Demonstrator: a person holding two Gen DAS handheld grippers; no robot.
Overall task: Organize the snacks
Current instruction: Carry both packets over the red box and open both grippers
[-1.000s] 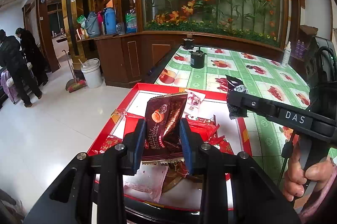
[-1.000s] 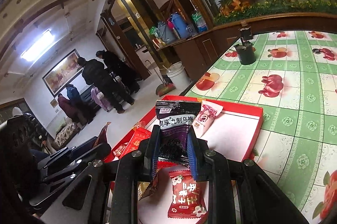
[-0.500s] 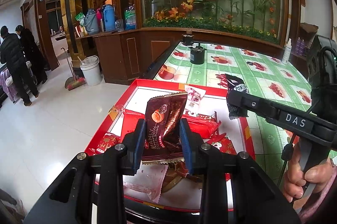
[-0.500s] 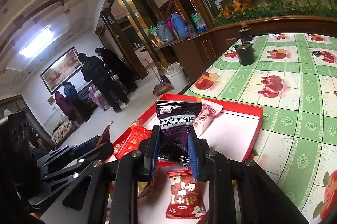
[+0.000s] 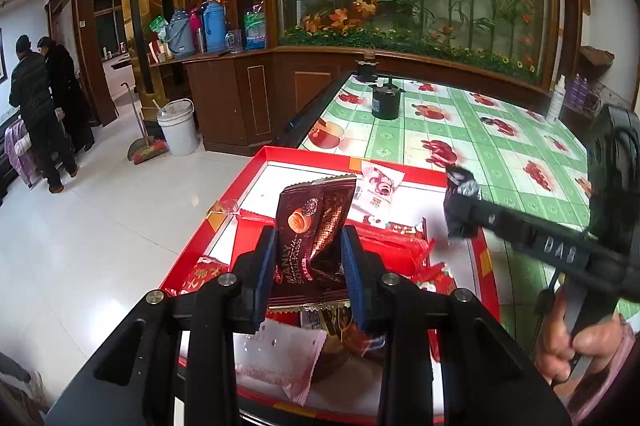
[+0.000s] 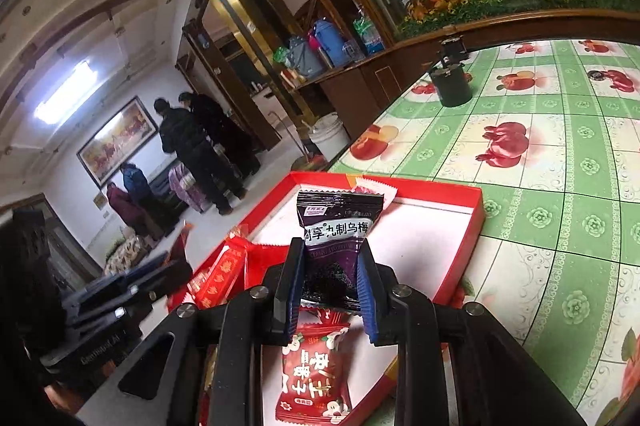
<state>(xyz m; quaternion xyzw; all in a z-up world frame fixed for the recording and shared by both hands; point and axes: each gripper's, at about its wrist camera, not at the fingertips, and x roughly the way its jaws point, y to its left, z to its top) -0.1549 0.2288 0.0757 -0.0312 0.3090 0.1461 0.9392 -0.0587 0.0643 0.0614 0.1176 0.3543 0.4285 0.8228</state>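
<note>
My left gripper (image 5: 310, 246) is shut on a dark brown almond snack packet (image 5: 314, 226), held upright above a red tray (image 5: 256, 166) with a white floor. My right gripper (image 6: 330, 272) is shut on a black and purple plum snack packet (image 6: 336, 242), held above the same red tray (image 6: 466, 246). The right gripper with its packet also shows at the right of the left wrist view (image 5: 460, 202). Red packets (image 6: 312, 378) and a pink packet (image 5: 378, 184) lie in the tray.
The tray sits at the corner of a table with a green checked fruit-print cloth (image 6: 560, 154). A black jar (image 5: 385, 102) stands farther back on it. Beyond the table's left edge is white tiled floor, a white bucket (image 5: 178, 126) and people standing (image 5: 40, 110).
Both grippers have lifted slightly and drawn back over the tray, each still holding its packet. The right gripper has shifted a little in the left wrist view.
</note>
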